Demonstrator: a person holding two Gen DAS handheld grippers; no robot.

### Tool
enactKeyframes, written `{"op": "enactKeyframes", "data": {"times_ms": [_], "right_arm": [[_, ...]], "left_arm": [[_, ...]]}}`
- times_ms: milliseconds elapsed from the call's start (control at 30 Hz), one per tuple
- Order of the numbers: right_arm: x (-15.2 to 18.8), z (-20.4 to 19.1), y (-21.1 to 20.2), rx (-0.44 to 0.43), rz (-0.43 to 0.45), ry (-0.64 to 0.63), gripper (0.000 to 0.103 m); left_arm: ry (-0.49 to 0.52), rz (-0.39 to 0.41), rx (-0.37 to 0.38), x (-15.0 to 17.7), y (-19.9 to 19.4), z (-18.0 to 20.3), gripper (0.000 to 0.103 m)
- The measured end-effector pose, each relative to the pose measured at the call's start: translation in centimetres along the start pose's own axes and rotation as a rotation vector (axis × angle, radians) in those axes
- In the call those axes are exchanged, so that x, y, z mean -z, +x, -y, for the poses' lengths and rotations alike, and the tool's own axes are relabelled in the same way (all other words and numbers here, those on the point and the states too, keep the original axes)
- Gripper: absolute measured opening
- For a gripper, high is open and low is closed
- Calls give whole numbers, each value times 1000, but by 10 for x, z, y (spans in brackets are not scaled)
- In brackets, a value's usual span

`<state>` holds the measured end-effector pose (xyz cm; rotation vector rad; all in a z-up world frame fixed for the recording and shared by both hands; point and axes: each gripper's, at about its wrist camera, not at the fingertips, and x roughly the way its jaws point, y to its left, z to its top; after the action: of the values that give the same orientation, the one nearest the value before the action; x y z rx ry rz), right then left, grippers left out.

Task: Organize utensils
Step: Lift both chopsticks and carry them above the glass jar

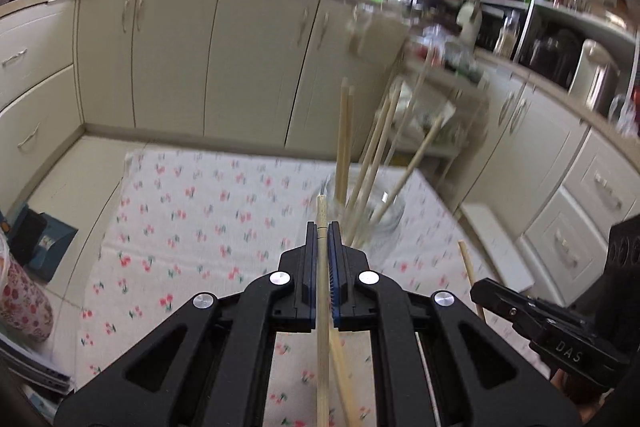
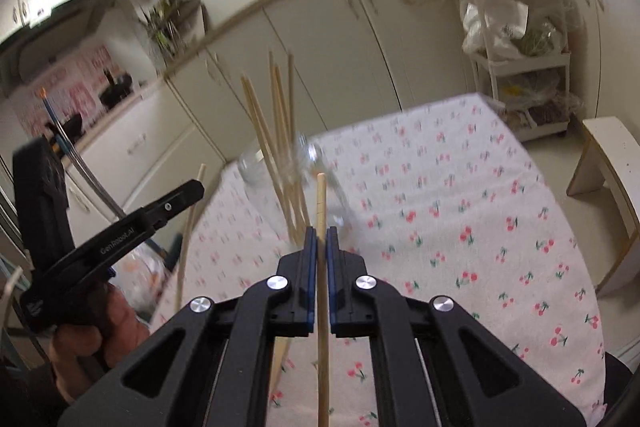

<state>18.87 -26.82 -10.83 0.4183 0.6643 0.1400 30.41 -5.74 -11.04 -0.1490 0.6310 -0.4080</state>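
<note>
A clear glass jar (image 1: 380, 215) stands on the cherry-print cloth (image 1: 208, 211) and holds several wooden chopsticks (image 1: 344, 135). My left gripper (image 1: 322, 229) is shut on one wooden chopstick (image 1: 322, 267), tip pointing up just before the jar. My right gripper (image 2: 321, 233) is shut on another wooden chopstick (image 2: 321, 211), also near the jar (image 2: 280, 167) and its chopsticks (image 2: 276, 131). The right gripper also shows at the right edge of the left wrist view (image 1: 480, 291), and the left gripper shows at the left of the right wrist view (image 2: 196, 189). More chopsticks (image 1: 340, 367) lie on the cloth below.
Cream kitchen cabinets (image 1: 256, 55) surround the table. A white trolley (image 2: 520, 67) with bags stands at the far right and a stool (image 2: 608, 163) beside the table. A floral container (image 1: 20, 291) and a blue box (image 1: 44, 243) sit to the left.
</note>
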Motion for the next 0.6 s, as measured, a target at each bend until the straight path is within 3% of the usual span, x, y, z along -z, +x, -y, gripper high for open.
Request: {"op": "enactKeyframes", "data": {"times_ms": [267,600], "right_arm": [[-38,-22,-34,3,250,-26,6],[-82,-34,-33,2,440,18,6]], "left_arm": [[-29,200,28,-40,-21,14,5],[-56,407,27,-88,-24,24,5]]}}
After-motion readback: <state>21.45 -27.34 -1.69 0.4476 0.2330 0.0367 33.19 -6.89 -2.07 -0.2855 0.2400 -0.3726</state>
